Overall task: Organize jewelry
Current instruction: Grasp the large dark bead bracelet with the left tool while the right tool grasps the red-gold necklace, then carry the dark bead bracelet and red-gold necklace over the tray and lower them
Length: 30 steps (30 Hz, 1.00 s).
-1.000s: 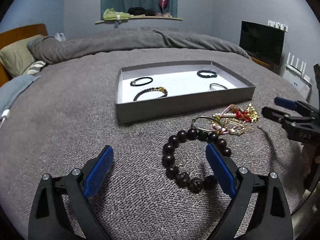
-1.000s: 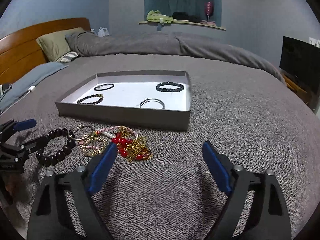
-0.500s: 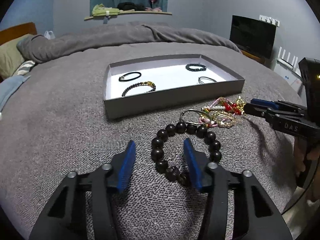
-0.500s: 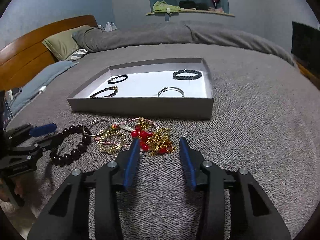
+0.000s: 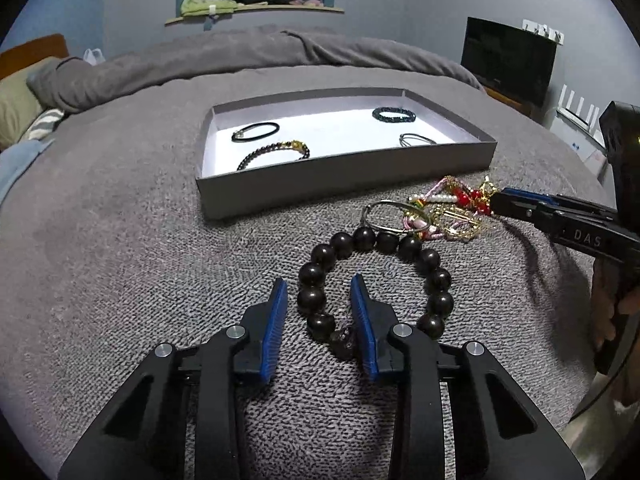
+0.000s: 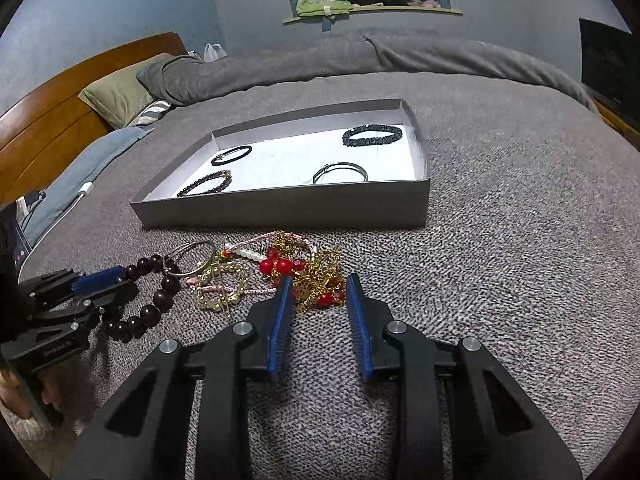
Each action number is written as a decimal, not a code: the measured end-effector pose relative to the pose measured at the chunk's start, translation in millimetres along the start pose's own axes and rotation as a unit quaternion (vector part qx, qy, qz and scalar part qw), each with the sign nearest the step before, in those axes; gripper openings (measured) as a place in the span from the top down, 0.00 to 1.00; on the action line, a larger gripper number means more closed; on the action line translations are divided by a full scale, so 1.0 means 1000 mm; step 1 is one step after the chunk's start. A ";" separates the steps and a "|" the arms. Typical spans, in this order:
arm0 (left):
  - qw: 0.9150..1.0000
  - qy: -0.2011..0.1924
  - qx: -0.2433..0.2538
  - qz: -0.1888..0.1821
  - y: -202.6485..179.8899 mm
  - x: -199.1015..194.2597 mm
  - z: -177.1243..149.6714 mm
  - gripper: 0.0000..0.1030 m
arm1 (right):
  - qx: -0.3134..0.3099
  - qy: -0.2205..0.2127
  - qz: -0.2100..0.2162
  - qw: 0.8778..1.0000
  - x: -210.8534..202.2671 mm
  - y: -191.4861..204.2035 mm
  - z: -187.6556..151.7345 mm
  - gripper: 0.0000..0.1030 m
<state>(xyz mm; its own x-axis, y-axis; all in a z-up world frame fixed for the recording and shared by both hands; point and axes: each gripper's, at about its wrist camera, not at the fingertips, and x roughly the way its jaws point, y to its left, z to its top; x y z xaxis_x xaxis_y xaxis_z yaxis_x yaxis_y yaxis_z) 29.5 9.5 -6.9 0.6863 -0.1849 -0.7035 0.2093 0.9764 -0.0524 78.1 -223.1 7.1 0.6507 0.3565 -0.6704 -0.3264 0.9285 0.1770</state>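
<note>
While four bracelets already lie in the grey tray (image 5: pixel 344 184), the step in hand looks like a double pick-up from the loose pile on the bed (image 5: pixel 120 264) — each gripper set over its own piece.

Low over the cover, the left gripper (image 5: pixel 319 286) has its blue pads (image 5: pixel 276 320) part-closed, with a gap between them. They straddle the near-left arc of the dark bead bracelet (image 5: pixel 372 280): a few beads sit between the pads, which do not seem to touch them yet, while the rest of the ring curves off to the gripper's right and ahead.

Likewise narrowed but not pinching anything, the right gripper (image 6: pixel 316 286) has the red-and-gold tangle (image 6: pixel 308 272) just ahead of its tips and partly between them. A silver ring (image 6: pixel 192 256) and a pale gold bracelet (image 6: pixel 220 288) lie to its left, touching the tangle and the beads.

My reading is that the next move calls for closing the pads squarely on a bead, then lifting gently — round beads may roll out of a shallow pinch, and the overlapping ring may drag along. The tray sits beyond both grippers, its open middle free.
</note>
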 end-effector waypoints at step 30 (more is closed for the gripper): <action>0.986 -0.148 0.001 0.073 0.016 -0.074 0.051 0.85 | -0.038 -0.105 -0.042 0.993 -0.055 0.013 0.028 0.86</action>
<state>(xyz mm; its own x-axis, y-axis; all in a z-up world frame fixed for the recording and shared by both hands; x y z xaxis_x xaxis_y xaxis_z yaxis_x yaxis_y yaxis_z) 18.0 32.8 80.7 0.8821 -0.0671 -0.4663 0.0949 0.9948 0.0362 56.9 -227.5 66.4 0.8041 0.2991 -0.5138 -0.3099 0.9484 0.0671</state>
